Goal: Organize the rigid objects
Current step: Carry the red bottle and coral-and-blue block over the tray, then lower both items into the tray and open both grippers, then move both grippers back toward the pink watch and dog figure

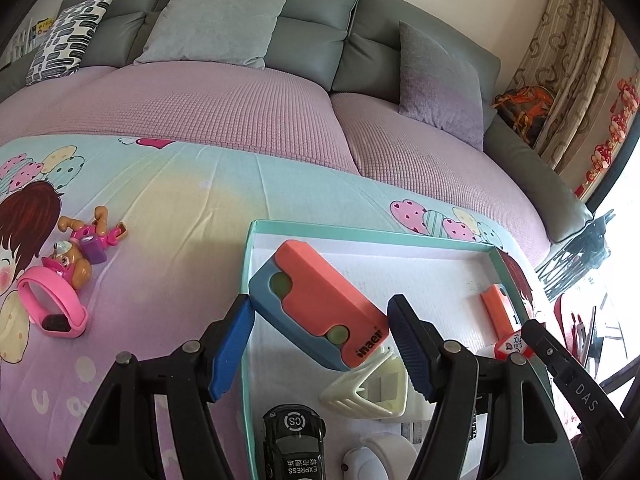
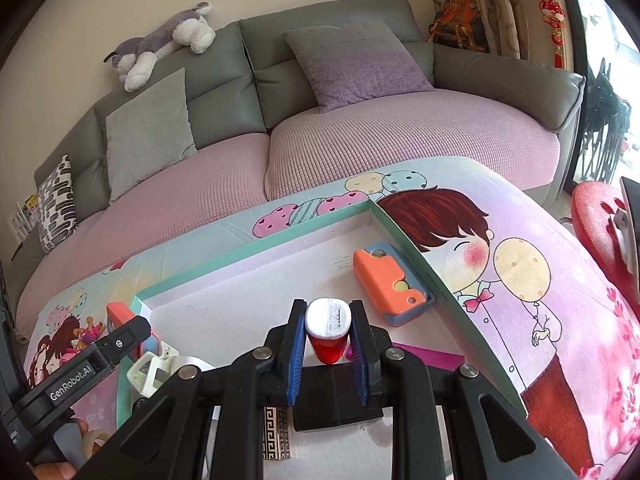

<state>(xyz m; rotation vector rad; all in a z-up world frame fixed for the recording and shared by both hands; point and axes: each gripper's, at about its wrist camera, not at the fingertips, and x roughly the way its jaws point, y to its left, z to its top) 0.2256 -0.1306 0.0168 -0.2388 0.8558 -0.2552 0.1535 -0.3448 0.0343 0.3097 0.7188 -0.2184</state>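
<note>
Where toys lie: teal tray [image 2: 256,246].

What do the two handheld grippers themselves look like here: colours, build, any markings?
Both are matte black plastic linkages with silver pivot pins and ribbed blue pads on the fingers. The left gripper and right gripper match in build. White lettering reads "GenRobot.AI" on the left one's body and "DAS" on the right one's. No cables or sleeves show.

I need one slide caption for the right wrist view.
Right gripper holds a red bottle above the tray.
</note>
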